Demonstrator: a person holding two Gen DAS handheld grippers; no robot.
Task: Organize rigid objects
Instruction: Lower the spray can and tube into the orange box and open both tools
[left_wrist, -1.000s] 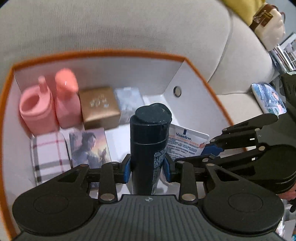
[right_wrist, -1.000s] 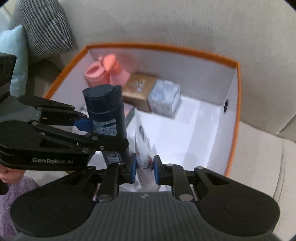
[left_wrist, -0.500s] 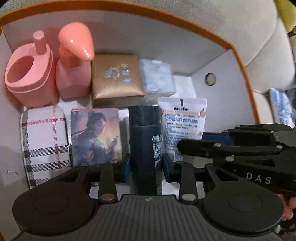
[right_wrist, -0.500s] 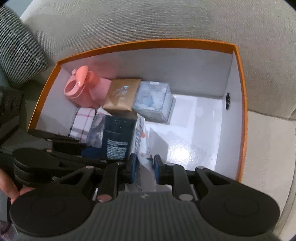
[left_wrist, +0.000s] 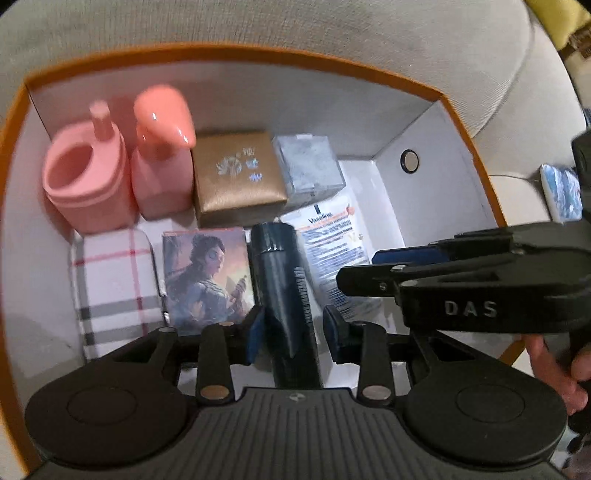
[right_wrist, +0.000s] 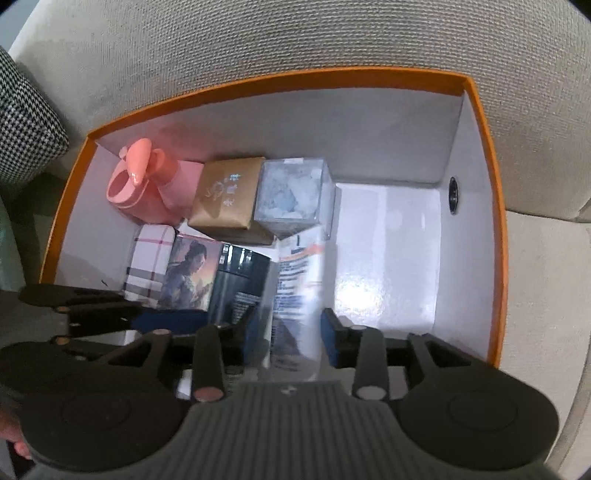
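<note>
From your left wrist, your left claw stands released around the dark bottle, which lies in the orange box between the picture card and the Vaseline packet. From your right wrist, your right claw looks spread, the packet between its pads; whether they touch it is unclear.

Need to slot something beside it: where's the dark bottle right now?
In the left wrist view, the dark bottle lies in the orange box, between the picture card and Vaseline packet.
</note>
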